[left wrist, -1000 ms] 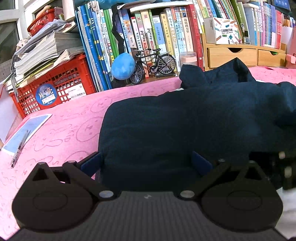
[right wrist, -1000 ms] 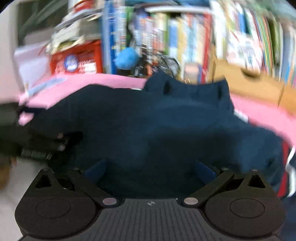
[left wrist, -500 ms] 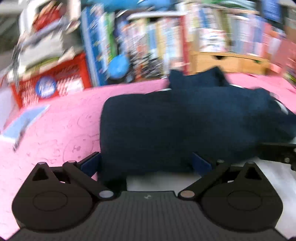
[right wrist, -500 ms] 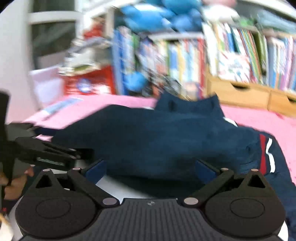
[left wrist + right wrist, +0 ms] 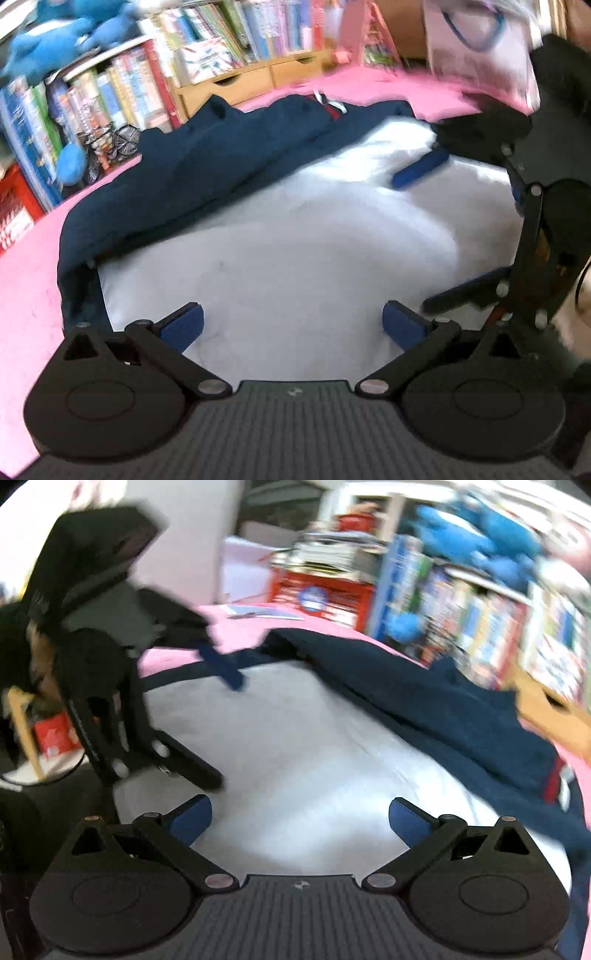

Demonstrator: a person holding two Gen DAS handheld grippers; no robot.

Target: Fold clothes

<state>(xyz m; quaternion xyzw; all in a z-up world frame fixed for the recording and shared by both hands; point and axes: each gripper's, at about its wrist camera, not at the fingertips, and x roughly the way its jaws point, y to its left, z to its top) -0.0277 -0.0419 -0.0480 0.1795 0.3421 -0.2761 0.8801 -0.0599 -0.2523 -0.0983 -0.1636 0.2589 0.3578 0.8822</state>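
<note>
A navy garment (image 5: 221, 155) lies across the pink table cover (image 5: 26, 277), its white inner side (image 5: 277, 240) turned up toward me. My left gripper (image 5: 291, 325) hovers open over the white area, with nothing between its blue pads. The right gripper (image 5: 424, 236) shows at the right of that view, also open and empty. In the right wrist view my right gripper (image 5: 301, 818) stands open above the white area (image 5: 295, 738). The navy fabric (image 5: 424, 694) with a red and white stripe lies beyond, and the left gripper (image 5: 223, 729) hangs at the left.
Along the far edge stand rows of books (image 5: 122, 92), wooden drawers (image 5: 236, 83), a small model bicycle (image 5: 118, 142) and a blue plush (image 5: 70, 166). A red crate (image 5: 321, 598) and a notebook (image 5: 266, 613) sit at the far left. A hand (image 5: 37, 672) grips the left tool.
Both grippers pulled back off the navy fabric and swung toward each other. The white side, barely seen a second ago, now fills the near part of both views.
</note>
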